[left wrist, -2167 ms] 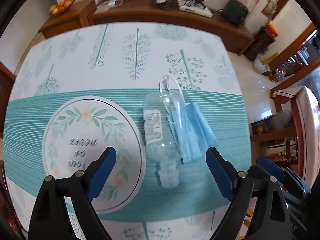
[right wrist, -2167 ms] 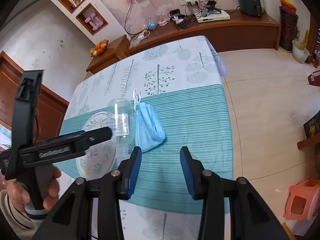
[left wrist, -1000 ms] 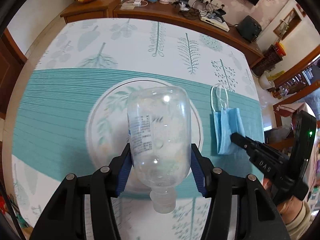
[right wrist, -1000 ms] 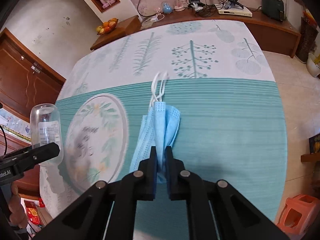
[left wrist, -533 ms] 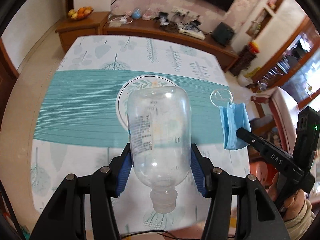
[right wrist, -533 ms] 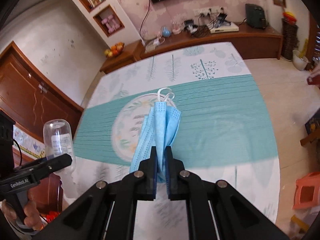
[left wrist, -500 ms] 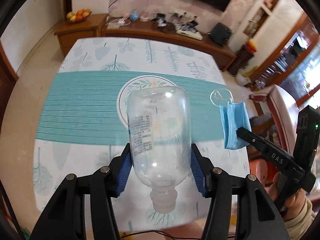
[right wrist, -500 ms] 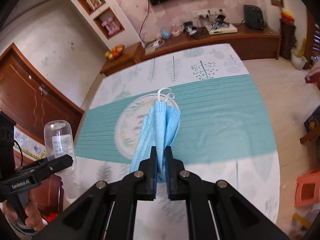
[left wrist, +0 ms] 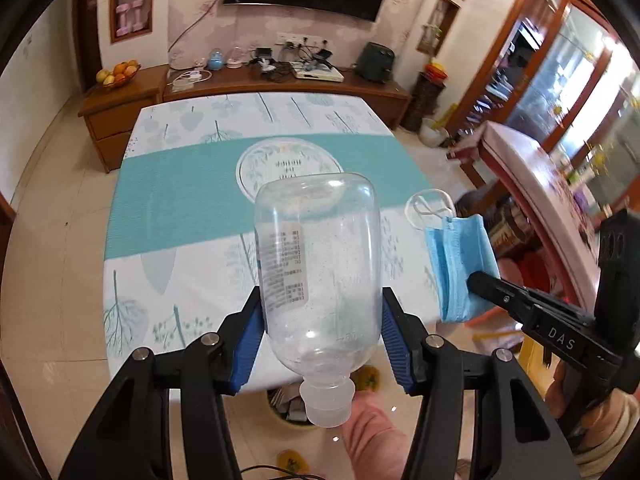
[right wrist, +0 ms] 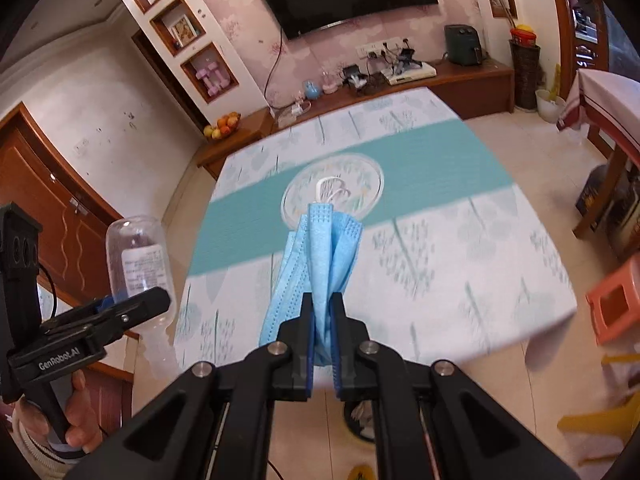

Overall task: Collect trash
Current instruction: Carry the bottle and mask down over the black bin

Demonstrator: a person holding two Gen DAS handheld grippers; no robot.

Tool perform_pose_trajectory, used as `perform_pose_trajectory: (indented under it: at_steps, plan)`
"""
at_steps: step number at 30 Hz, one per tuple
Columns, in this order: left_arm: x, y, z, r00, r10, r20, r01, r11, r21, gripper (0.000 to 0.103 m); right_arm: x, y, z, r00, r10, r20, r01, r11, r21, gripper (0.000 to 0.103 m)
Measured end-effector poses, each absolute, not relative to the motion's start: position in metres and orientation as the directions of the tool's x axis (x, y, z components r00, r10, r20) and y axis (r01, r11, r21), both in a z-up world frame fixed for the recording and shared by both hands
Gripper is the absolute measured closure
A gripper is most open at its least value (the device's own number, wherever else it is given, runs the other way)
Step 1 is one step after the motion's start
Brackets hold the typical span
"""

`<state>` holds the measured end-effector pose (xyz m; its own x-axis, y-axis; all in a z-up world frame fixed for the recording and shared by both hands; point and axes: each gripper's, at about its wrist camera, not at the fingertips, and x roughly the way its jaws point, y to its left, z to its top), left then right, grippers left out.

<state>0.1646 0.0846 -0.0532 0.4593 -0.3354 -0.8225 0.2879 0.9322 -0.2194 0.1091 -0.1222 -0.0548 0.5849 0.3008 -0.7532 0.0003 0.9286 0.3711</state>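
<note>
Left gripper: clenched on a clear plastic bottle, cap end nearest the camera, base pointed far.
Right gripper: jaws pinched tight on a folded blue face mask; white ear loops seen at its far end.
Bottle and mask: both held in the air, off the table, near its front edge.
Bin: partly seen on the floor below the bottle's cap.
Table: covered by a teal-banded cloth.
</note>
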Motion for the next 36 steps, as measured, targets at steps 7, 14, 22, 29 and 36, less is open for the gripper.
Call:
perform_pose_trajectory:
  at_steps: [7, 14, 22, 29, 36]
  plan:
    - [0.117, 0.082, -0.079, 0.426, -0.346, -0.836, 0.332, 0.919, -0.212, 0.049, 0.063, -0.100, -0.066, 0.557, 0.294, -0.777, -0.028, 0.941, 0.336, 0.097]
    - [0.082, 0.058, -0.127, 0.337, -0.335, -0.880, 0.368, 0.907, -0.205, 0.049, 0.030, -0.106, -0.114, 0.472, 0.294, -0.831, 0.026, 0.938, 0.346, 0.097]
    - [0.059, 0.035, -0.210, 0.255, -0.287, -0.923, 0.341, 0.920, -0.192, 0.049, 0.013, -0.112, -0.208, 0.357, 0.304, -0.883, 0.075, 0.933, 0.352, 0.097]
    - [0.054, 0.028, -0.326, 0.180, -0.236, -0.955, 0.238, 0.952, -0.191, 0.049, 0.008, -0.123, -0.332, 0.247, 0.304, -0.920, 0.104, 0.936, 0.337, 0.097]
    - [0.061, 0.023, -0.428, 0.157, -0.195, -0.968, 0.167, 0.971, -0.169, 0.049, 0.016, -0.122, -0.441, 0.172, 0.304, -0.937, 0.084, 0.943, 0.321, 0.096]
